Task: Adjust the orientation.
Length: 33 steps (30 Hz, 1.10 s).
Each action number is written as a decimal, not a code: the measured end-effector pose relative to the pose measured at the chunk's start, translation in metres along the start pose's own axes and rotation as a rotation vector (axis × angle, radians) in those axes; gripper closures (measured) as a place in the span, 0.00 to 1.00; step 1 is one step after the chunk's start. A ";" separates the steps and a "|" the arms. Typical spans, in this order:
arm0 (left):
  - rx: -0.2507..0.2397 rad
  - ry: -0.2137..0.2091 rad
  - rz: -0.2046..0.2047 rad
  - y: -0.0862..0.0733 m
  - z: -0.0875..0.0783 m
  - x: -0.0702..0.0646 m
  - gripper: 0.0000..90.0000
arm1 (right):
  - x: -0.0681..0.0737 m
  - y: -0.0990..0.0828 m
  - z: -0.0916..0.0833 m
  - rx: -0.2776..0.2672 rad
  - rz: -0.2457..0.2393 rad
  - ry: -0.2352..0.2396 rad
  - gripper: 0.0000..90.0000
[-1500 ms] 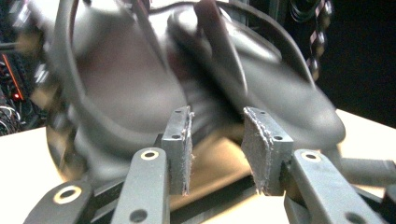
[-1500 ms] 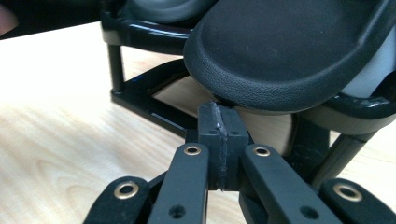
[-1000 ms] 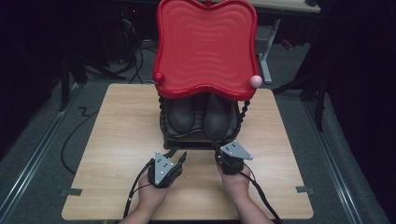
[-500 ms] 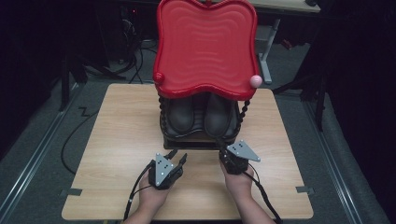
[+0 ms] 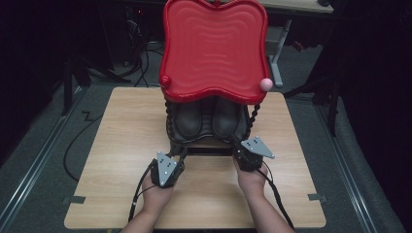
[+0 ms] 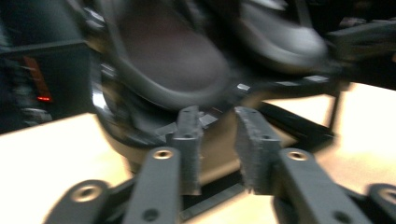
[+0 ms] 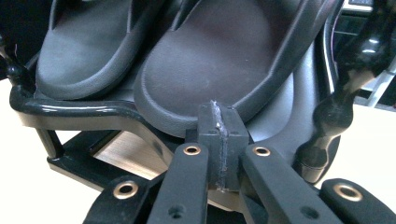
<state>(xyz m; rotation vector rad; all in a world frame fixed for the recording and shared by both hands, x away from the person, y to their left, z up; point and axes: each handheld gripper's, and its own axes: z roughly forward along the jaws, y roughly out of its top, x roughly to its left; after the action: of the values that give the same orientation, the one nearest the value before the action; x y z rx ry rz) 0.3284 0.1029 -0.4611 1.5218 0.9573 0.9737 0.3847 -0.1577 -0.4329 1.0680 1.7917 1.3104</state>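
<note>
Pair of dark shoes (image 5: 208,119) on a black rack (image 5: 209,141) under a red tray (image 5: 214,48), mid-desk (image 5: 116,145), no writing legible, left gripper (image 6: 217,140) unclenched, jaws just closing on nothing, right gripper (image 7: 219,135) clenched empty at the rack's front.

Rippled red tray (image 5: 214,48), pink knob (image 5: 265,84), black shoes (image 7: 154,60), pale wood table (image 5: 121,126)

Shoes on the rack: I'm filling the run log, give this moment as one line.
left gripper jaws closing, nothing between | right gripper shut, empty, at right shoe toe | shoes on black shelf under red tray
</note>
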 end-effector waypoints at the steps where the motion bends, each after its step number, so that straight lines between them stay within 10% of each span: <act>1: -0.002 0.020 -0.017 0.002 0.003 0.003 0.87 | -0.001 0.000 0.000 0.000 0.001 0.004 1.00; 9: 0.027 0.112 0.008 0.015 0.028 0.005 1.00 | 0.018 0.003 -0.001 -0.020 -0.051 0.105 1.00; 33: 0.020 0.084 0.013 0.023 0.058 -0.011 1.00 | -0.021 -0.005 0.017 0.027 0.019 -0.034 1.00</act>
<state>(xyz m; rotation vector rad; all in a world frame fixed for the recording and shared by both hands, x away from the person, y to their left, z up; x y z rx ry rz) 0.3808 0.0702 -0.4464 1.5156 1.0202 1.0472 0.4076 -0.1698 -0.4414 1.1178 1.7826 1.2748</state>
